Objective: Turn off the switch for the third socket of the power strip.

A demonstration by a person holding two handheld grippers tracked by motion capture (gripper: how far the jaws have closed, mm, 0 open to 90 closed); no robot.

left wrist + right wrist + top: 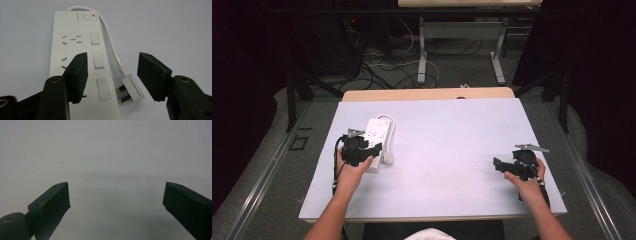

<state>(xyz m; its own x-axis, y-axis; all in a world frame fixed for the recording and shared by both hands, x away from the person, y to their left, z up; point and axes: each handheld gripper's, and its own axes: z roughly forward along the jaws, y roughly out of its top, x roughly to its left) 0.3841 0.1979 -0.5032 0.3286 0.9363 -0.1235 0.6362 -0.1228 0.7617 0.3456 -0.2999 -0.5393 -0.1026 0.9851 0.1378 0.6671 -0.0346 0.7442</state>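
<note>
At the near edge of the table, a person's two forearms come in from below, each hand holding a black two-jaw gripper. The left gripper stands with its jaws parted and nothing pressed between the pads; they have just been opening. Between those jaws, close to the right one, lies the white plug, its metal prongs pointing toward the left jaw and its body flat on the table top. The left jaw hangs over the near end of the white power strip, which runs straight away from the gripper; three blank rectangular covers sit in a row down its right side, socket slots on its left. Beyond the jaws, at the strip's far end, is the switch with a small red mark beside it. The white cable leaves that far end, curves round and comes back along the strip's right side to the plug.

Well apart to the other side, the right gripper has its jaws spread wide, with bare pale table surface between and beyond them. In the high view it rests near the table's right edge, jaws pointing toward the left hand
</note>
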